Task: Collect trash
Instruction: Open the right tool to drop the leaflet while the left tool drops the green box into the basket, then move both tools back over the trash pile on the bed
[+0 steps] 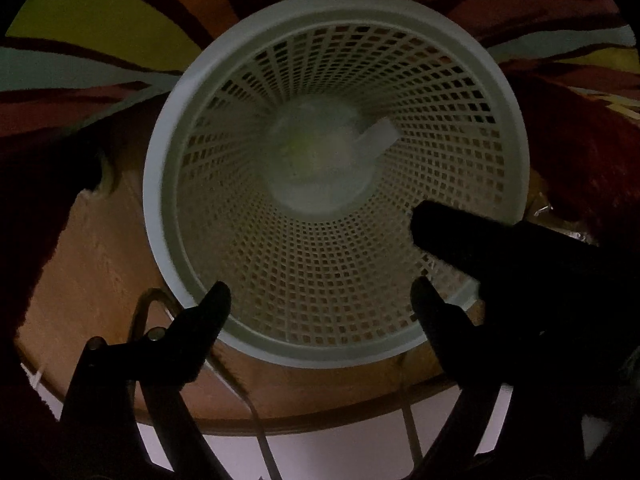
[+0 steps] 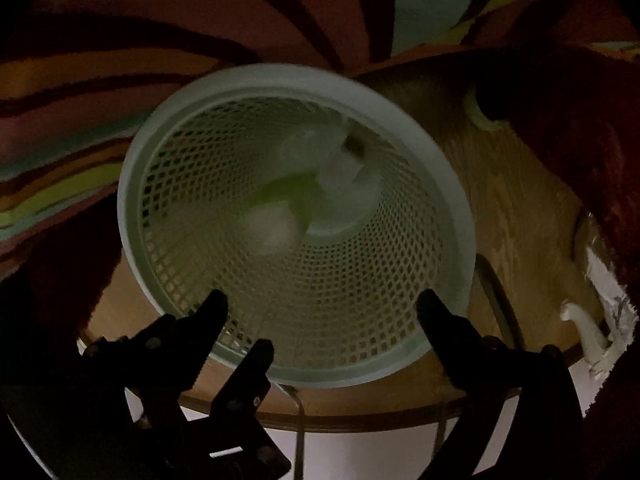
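Observation:
A white mesh wastebasket (image 1: 160, 184) stands on the floor and I look straight down into it in both views; it also shows in the right wrist view (image 2: 132, 240). Crumpled white and green trash (image 1: 320, 156) lies at its bottom, blurred, and shows in the right wrist view (image 2: 304, 196) too. My left gripper (image 1: 320, 300) is open and empty over the near rim. My right gripper (image 2: 322, 308) is open and empty over the same rim. The right gripper's finger (image 1: 460, 232) reaches in at the right of the left wrist view. The left gripper's finger (image 2: 248, 372) shows in the right wrist view.
The basket stands on a wooden floor (image 1: 100, 264) beside a striped multicoloured rug (image 1: 100, 20). A cable (image 2: 496, 296) runs along the floor near the basket. A white plastic object (image 2: 584, 332) lies at the right. A pale wall or baseboard (image 1: 320, 456) is at the bottom.

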Motion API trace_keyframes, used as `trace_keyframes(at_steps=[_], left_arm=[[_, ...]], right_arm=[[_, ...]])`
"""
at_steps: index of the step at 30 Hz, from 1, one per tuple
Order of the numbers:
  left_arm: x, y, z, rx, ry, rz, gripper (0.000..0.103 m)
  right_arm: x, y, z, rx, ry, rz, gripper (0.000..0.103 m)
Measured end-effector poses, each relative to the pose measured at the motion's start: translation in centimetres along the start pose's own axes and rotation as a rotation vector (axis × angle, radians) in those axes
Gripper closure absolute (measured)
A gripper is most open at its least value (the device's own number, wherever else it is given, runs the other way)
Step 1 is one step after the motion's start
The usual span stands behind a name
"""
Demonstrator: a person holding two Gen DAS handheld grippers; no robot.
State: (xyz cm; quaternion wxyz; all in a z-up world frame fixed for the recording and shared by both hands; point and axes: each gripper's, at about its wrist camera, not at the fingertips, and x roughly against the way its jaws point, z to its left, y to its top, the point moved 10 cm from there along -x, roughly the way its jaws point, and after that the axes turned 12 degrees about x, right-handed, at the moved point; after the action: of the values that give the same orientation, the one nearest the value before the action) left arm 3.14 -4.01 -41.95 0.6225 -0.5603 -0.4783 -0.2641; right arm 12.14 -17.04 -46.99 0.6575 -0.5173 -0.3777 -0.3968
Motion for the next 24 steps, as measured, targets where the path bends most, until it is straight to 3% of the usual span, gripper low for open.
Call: trace_keyframes(at_steps=[7, 14, 20, 24], left_arm=[[0.7, 0.6, 1.3, 0.041, -0.033, -0.025, 0.009], [2.4, 1.0, 1.9, 0.118, -0.073, -0.098, 0.009], [5.7, 0.9, 1.4, 0.116, -0.117, -0.208, 0.009], [9.5, 0.9, 1.1, 0.098, -0.130, -0.349, 0.009]], right_arm=[[0.3, -0.1, 0.0, 0.011, 0.011, -0.007, 0.012], [1.6, -0.3, -0.1, 0.021, 0.023, -0.076, 0.012], [4.8, -0.6, 0.6, 0.068, 0.042, -0.186, 0.012], [8.5, -1.0, 1.7, 0.135, 0.018, -0.313, 0.008]])
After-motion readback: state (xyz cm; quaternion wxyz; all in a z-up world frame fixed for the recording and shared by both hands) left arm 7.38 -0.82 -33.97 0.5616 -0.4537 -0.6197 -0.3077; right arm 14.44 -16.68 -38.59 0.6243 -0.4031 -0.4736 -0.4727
